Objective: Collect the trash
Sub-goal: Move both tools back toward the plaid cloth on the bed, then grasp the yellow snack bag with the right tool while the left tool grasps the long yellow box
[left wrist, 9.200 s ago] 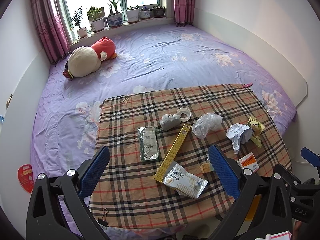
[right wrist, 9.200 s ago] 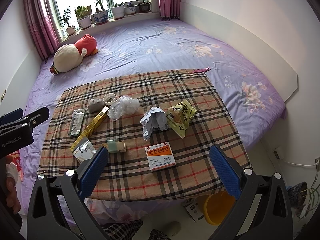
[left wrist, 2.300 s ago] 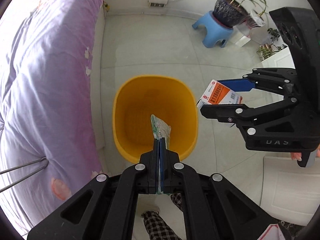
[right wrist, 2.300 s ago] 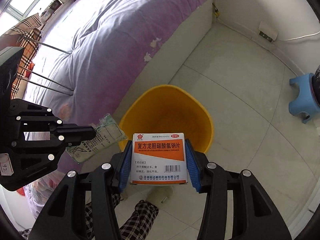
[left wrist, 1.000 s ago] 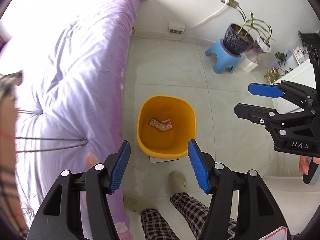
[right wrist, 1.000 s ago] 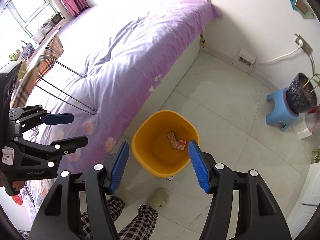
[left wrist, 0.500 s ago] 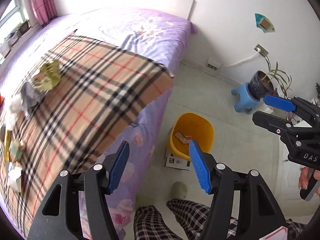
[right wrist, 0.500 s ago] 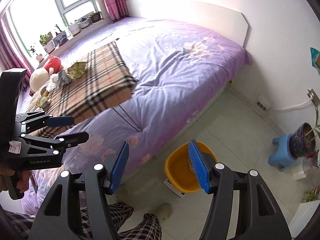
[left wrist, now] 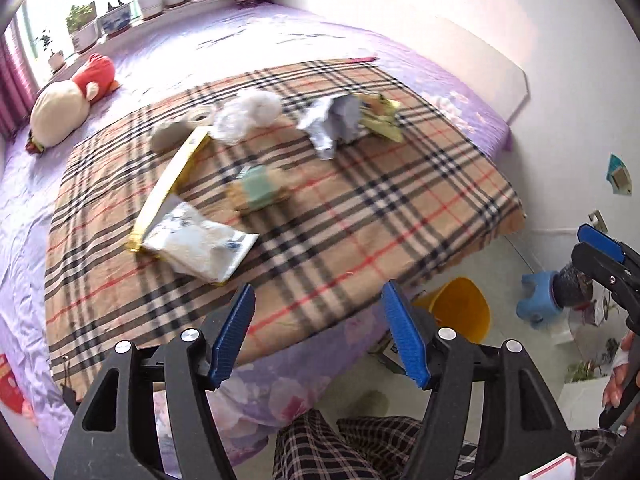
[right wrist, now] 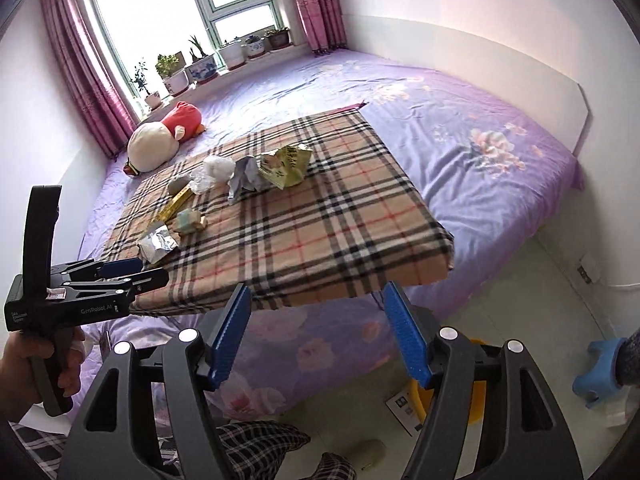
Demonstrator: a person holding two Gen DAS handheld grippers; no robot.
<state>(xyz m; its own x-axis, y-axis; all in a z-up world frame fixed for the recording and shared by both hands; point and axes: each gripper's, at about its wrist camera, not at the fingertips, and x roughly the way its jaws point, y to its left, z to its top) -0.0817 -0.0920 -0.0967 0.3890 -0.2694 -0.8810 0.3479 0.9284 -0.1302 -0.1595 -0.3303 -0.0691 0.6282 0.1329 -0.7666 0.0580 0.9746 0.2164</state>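
Both my grippers empty, above the near edge of the plaid cloth.

My left gripper (left wrist: 318, 334) and right gripper (right wrist: 318, 334) have just been spreading their jaws, with nothing between them. The trash lies on the plaid cloth (left wrist: 360, 216) over the purple bed (right wrist: 480, 136): a white packet (left wrist: 196, 242), a long yellow box (left wrist: 172, 184), crumpled paper (left wrist: 336, 122) and a yellow wrapper (right wrist: 286, 166). The yellow bin (left wrist: 460, 312) stands on the floor beside the bed.
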